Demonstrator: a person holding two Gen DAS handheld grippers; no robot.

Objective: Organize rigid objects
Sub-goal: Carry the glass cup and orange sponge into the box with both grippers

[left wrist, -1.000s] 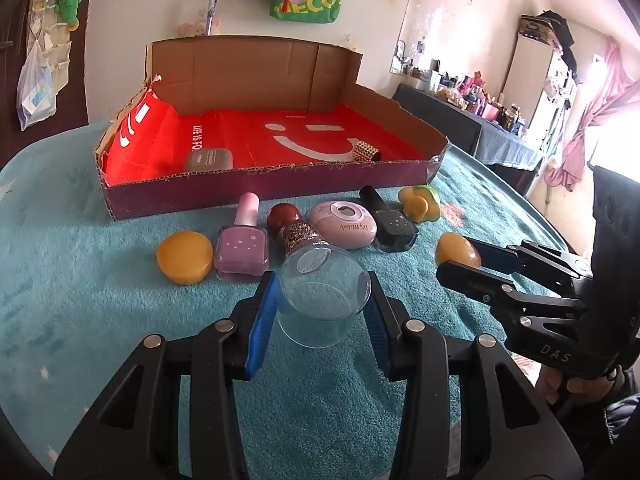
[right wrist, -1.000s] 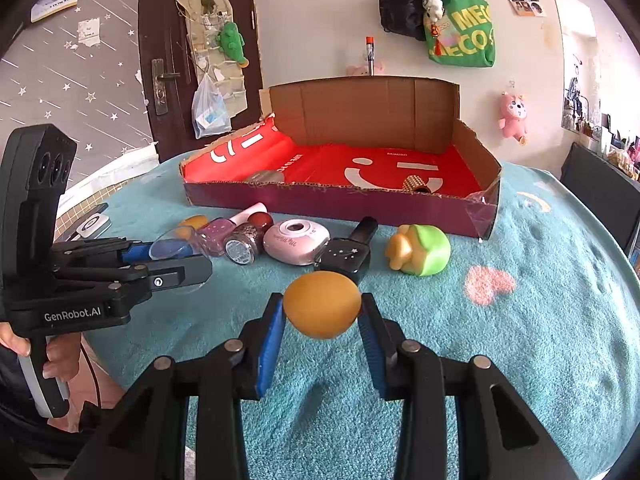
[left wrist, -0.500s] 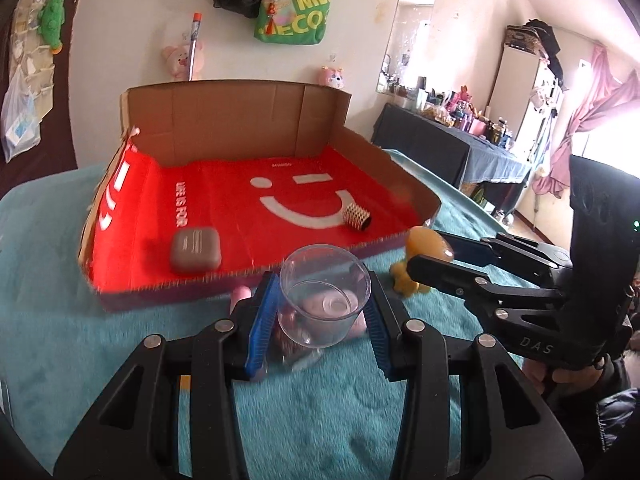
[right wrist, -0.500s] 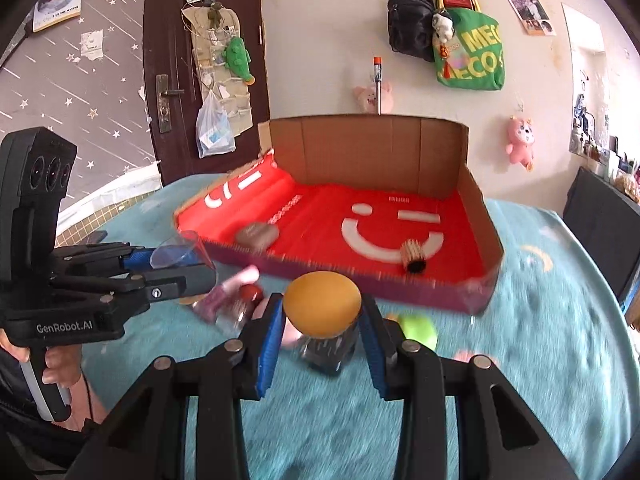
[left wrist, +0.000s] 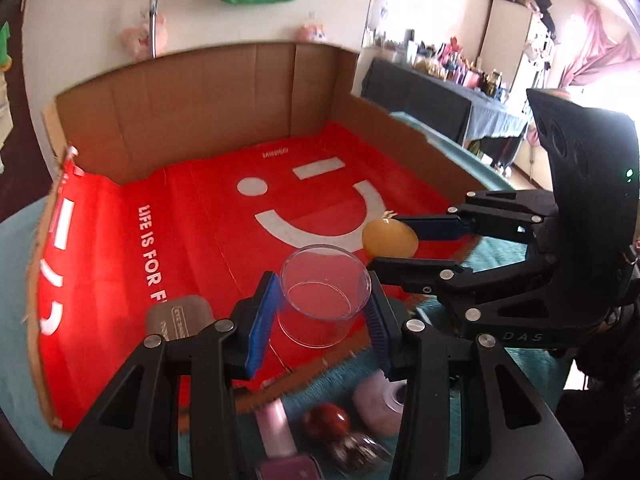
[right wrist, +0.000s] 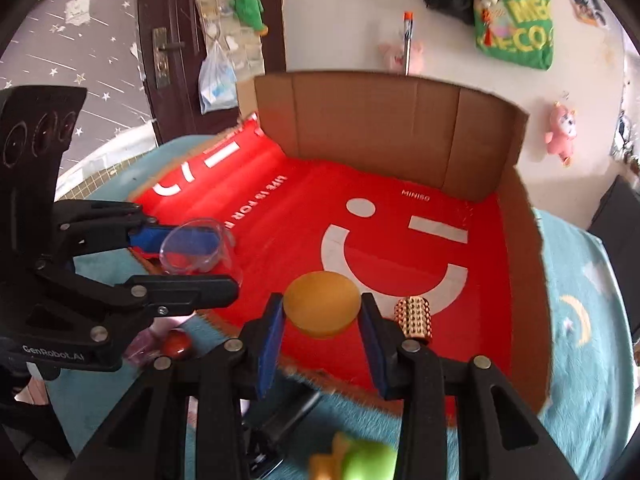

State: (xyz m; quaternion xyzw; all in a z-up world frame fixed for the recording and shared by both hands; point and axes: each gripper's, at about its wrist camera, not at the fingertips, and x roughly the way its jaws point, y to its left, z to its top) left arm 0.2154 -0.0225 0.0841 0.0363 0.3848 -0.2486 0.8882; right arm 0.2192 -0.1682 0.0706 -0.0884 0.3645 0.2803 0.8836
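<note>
L gripper (left wrist: 320,312) clamped on clear cup (left wrist: 325,300), over box (left wrist: 224,92) near edge, 6 o'clock. R gripper (right wrist: 322,322) pinches yellow disc (right wrist: 322,305) at 5 o'clock. Cup looks light, slick, crackable: grip sidewalls mid-height, gently. Disc stiff: hold edges.

White walls (right wrist: 340,12), dark door (right wrist: 180,40) (star-papered wall (right wrist: 80,20) beside), bright window (left wrist: 616,68).

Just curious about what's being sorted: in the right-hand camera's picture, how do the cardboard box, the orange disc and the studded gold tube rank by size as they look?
1. cardboard box
2. orange disc, though it sits near the camera in the right tongs
3. studded gold tube
</note>
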